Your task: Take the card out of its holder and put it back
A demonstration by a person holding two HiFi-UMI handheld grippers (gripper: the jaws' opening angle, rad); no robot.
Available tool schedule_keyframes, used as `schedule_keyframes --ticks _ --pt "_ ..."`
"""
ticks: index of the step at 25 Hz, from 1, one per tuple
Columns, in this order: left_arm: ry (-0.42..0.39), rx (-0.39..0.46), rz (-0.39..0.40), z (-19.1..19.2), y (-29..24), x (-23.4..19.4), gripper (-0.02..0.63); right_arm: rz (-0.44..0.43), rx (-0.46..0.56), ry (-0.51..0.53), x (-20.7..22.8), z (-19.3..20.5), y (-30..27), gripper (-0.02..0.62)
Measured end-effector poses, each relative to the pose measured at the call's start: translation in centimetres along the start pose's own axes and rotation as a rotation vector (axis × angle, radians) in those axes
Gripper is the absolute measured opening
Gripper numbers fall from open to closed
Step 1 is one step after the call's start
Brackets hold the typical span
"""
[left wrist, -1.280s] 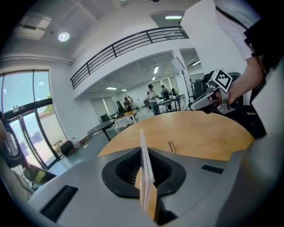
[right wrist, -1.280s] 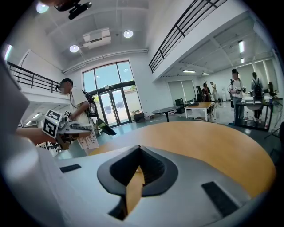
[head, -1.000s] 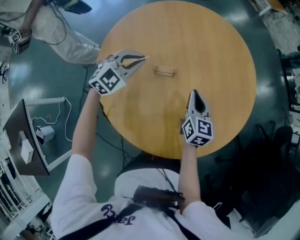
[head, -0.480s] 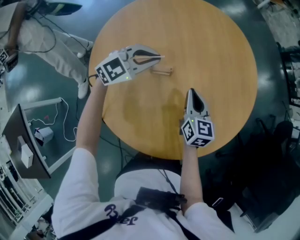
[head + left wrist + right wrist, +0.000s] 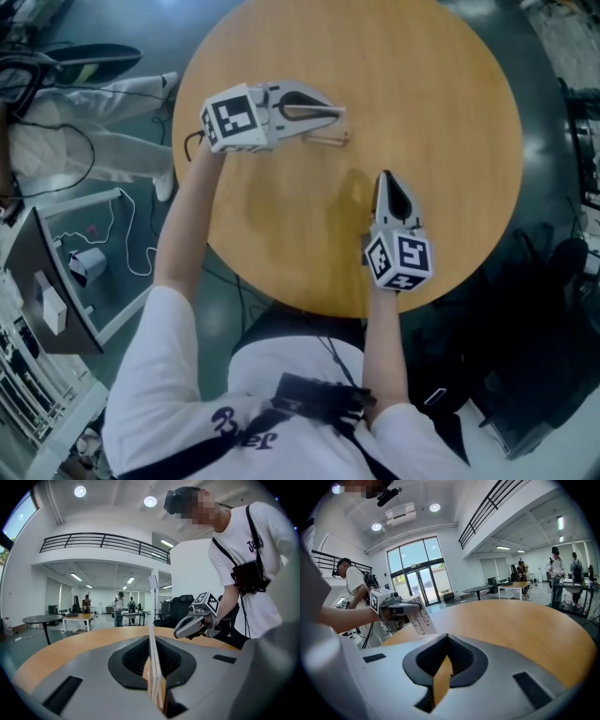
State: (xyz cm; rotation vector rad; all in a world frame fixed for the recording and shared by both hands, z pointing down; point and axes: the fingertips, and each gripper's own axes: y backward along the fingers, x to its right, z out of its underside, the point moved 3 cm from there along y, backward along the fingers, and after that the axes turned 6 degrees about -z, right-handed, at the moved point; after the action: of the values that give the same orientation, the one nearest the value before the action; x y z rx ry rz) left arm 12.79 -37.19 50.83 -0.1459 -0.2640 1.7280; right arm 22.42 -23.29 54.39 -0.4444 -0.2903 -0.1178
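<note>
My left gripper (image 5: 339, 112) is shut on a thin white printed card (image 5: 423, 619). In the left gripper view the card (image 5: 154, 667) stands edge-on between the jaws. In the head view the gripper's tips hang just above the small wooden card holder (image 5: 328, 141) on the round wooden table (image 5: 422, 84). I cannot tell whether the card touches the holder. My right gripper (image 5: 384, 180) rests near the table's front edge, right of the holder, shut with nothing in it. It also shows in the left gripper view as the right gripper (image 5: 178, 633).
The table's edge curves close behind both hands. A person in light clothes (image 5: 94, 103) stands by the table's left side. A dark screen on a white stand (image 5: 47, 281) is on the floor at the left. Chairs and desks stand farther off.
My left gripper has swung right with the card and rolled, from the table's left edge to just over the holder. The right gripper has stayed put.
</note>
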Motion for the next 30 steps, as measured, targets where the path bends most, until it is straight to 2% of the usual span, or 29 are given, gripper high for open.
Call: schedule_keyframes --ticks 11,19,24,30 --pt "0.059 -0.001 0.02 0.8 -1.3 0.7 0.028 0.009 -0.017 0.009 0.4 0.4 0.4 0.012" --pt "0.055 -0.047 0.025 2.2 -2.0 1.1 0.028 0.005 -0.019 0.005 0.4 0.5 0.3 0.012" --pt "0.061 -0.114 0.044 5.2 -3.1 1.6 0.028 0.004 -0.029 0.0 0.5 0.8 0.0 0.012" --pt "0.11 -0.055 0.031 6.2 -3.2 1.1 0.029 0.011 -0.045 -0.002 1.1 1.4 -0.3 0.012"
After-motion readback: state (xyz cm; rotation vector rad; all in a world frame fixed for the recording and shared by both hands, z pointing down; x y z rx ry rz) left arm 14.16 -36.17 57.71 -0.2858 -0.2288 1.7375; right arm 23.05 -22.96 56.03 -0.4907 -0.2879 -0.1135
